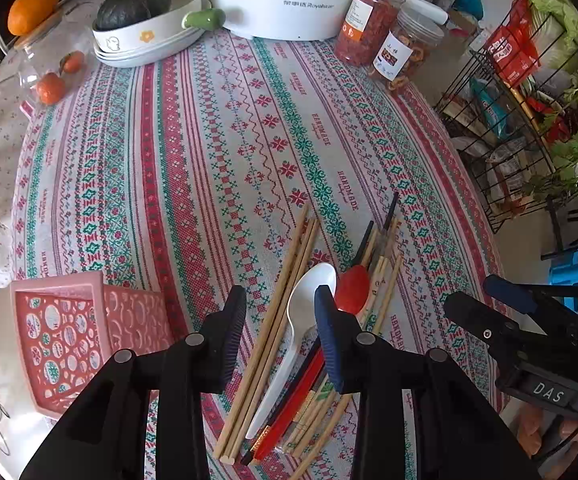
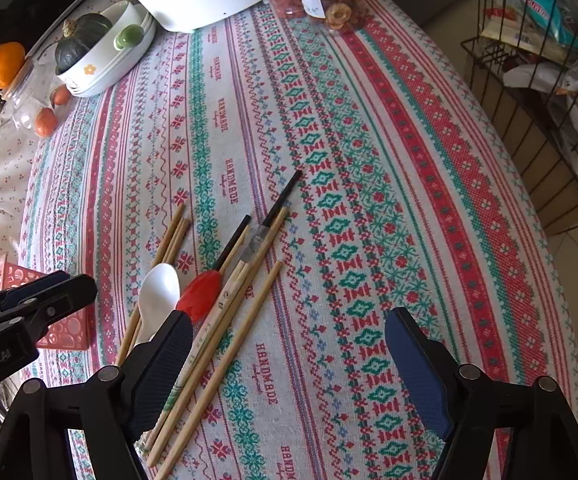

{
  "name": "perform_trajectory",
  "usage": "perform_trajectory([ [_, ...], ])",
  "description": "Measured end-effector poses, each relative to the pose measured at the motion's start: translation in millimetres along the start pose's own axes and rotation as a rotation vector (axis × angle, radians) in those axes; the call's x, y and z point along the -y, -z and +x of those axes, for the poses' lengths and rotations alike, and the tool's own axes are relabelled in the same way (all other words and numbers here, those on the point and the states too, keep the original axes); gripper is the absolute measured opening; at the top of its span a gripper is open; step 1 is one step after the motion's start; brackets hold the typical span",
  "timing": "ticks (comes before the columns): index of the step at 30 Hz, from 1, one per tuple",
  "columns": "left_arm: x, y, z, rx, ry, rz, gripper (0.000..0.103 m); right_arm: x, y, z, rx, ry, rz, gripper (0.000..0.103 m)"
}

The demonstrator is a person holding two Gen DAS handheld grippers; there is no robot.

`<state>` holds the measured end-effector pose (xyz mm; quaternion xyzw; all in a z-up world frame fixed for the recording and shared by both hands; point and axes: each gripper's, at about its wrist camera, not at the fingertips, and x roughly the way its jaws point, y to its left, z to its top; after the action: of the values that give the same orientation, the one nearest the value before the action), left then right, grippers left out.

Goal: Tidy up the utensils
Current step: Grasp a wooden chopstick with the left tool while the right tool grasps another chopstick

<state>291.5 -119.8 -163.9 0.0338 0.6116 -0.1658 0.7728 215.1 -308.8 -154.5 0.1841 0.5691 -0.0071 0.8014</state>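
**Left gripper over the utensil pile, nothing held; first pick not yet made**

1. Left gripper [image 1: 281, 328]: jaws stand wide and empty, above the near end of the pile. Between them lie the bamboo chopsticks [image 1: 285, 292] and the white spoon [image 1: 309, 300]; the right pad sits over the spoon's bowl edge, contact cannot be confirmed.

2. Right gripper [image 2: 289, 364]: jaws wide, empty, over bare cloth at 3 o'clock of the pile. Its left finger overlaps the pile in the right wrist view.

3. Task items: the pile lies on the tablecloth [image 1: 193, 152], long axes running roughly 1 o'clock to 7 o'clock. It holds the bamboo sticks, the white spoon, a red spoon [image 1: 353, 290] with a dark handle, a red-and-dark chopstick pair [image 1: 297, 400] and wrapped chopsticks [image 2: 225, 308]. Items overlap.

4. Destination, judged: the pink basket [image 1: 61, 340], at 9 o'clock of the left gripper, well apart from the pile.

5. Recommendation: take 1 kind at a time. Judged best is the white spoon, topmost and clear at its handle. Set the jaws across the handle, not along it, low enough to seat both pads, then close firmly. Lift straight before swinging towards 9 o'clock.

6. Risk: the round sticks may roll; a shallow pinch may drag neighbours.
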Motion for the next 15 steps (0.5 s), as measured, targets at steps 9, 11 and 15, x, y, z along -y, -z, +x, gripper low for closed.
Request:
perform_trajectory([
  [9, 5, -26, 48, -0.072, 0.003, 0.032, 0.014, 5, -13, 19, -0.018, 0.026, 0.011, 0.081],
  [11, 7, -29, 54, -0.083, -0.009, 0.043, 0.012, 6, -15, 20, -0.018, 0.028, 0.016, 0.081],
  [15, 9, -34, 64, -0.107, -0.044, 0.062, 0.010, 8, -18, 23, -0.023, 0.030, 0.026, 0.081],
])
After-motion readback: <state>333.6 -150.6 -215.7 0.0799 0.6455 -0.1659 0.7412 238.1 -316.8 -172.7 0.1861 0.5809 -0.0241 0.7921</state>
